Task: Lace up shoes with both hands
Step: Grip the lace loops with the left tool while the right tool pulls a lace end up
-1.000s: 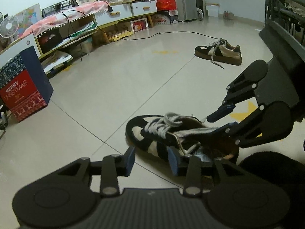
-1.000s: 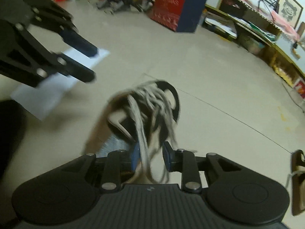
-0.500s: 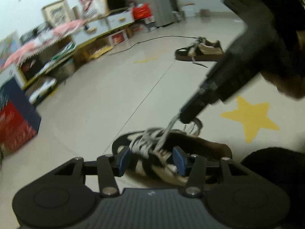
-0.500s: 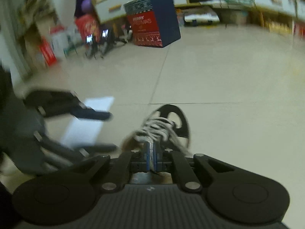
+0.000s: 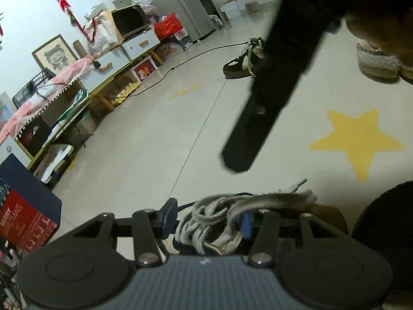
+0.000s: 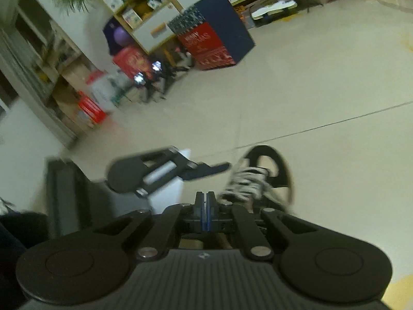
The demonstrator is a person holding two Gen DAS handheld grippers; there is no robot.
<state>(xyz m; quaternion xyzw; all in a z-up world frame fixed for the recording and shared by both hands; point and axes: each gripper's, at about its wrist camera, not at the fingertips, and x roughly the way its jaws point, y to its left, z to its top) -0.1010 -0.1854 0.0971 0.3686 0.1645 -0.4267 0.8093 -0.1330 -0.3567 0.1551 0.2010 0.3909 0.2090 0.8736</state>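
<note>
The shoe (image 5: 258,214) being laced lies on the pale tiled floor (image 5: 144,155), close under both claws — a dark sneaker with cream panels and whitish laces (image 5: 206,219) bunched over its tongue. In the left wrist view the left claw (image 5: 207,221) sits low over that bunch, its blue pads either side of the loops; the jaws are closing, with laces lying between them, though the pads do not yet look pressed onto any strand. The right claw (image 6: 205,213) has its two blue pads pressed flat together, and no lace can be made out between them in the right wrist view; the shoe's dark toe and laced front show just beyond and to the right of its tips. From the left wrist view the right claw appears as a blurred black bar slanting down from the top toward the shoe, its tip above the laces and apart from them. On the floor to the right lies a yellow star (image 5: 358,139). Farther back a second sneaker (image 5: 242,62) of the same kind rests near a black cable (image 5: 180,63). A blue and red Christmas box (image 6: 214,41) stands by the shelves.
</note>
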